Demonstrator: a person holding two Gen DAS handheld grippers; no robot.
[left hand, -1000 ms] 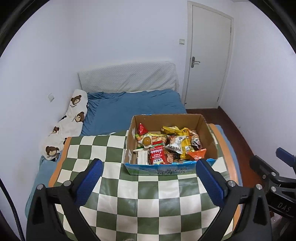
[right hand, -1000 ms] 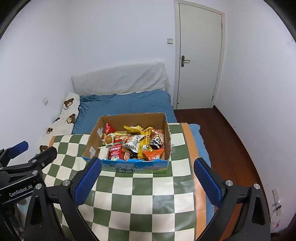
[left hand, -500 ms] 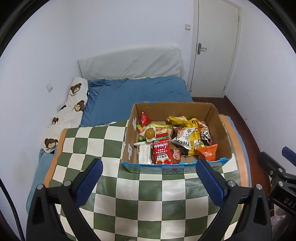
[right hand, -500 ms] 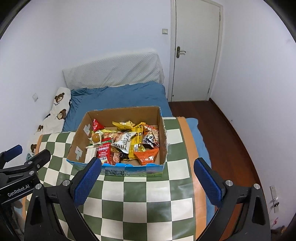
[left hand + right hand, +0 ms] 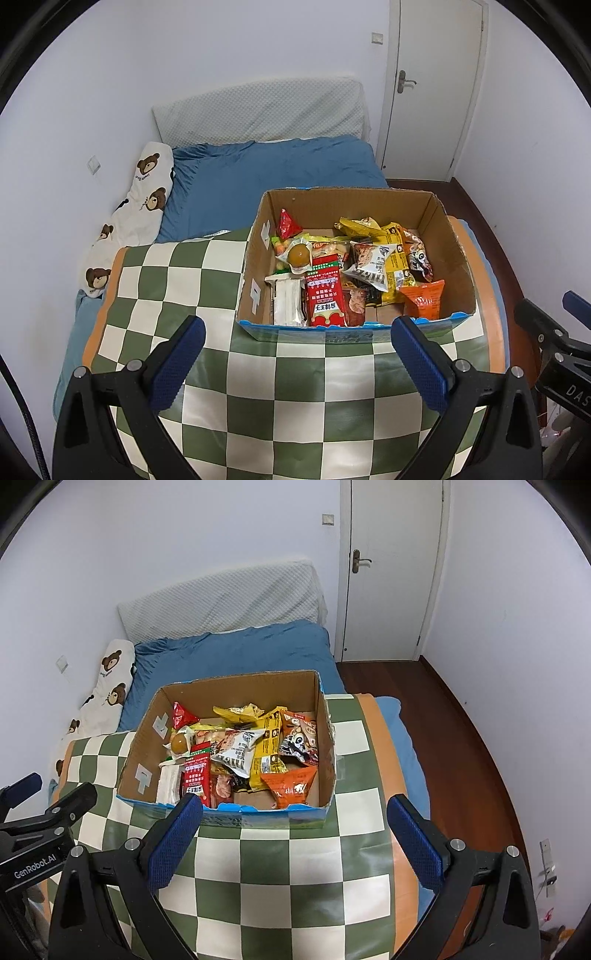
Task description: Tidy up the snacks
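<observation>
An open cardboard box (image 5: 255,273) (image 5: 328,746) stands on a green and cream checkered cloth (image 5: 295,380) (image 5: 280,864). It holds several mixed snack packets, among them a red packet (image 5: 325,301) (image 5: 197,775), an orange packet (image 5: 423,299) (image 5: 291,784), a yellow packet (image 5: 395,264) and a white packet (image 5: 236,753). My left gripper (image 5: 295,354) is open and empty, above the cloth in front of the box. My right gripper (image 5: 293,832) is open and empty, in front of the box's right half.
The cloth covers a table with an orange edge (image 5: 404,812). Behind it lies a bed with a blue sheet (image 5: 273,177), a bear-print pillow (image 5: 136,206) and a white headboard cushion (image 5: 258,110). A white door (image 5: 391,568) and a dark wood floor (image 5: 461,738) are on the right.
Both grippers have moved forward and tilted down toward the box, which now looks larger and nearer in both views. Both stayed open and empty.
</observation>
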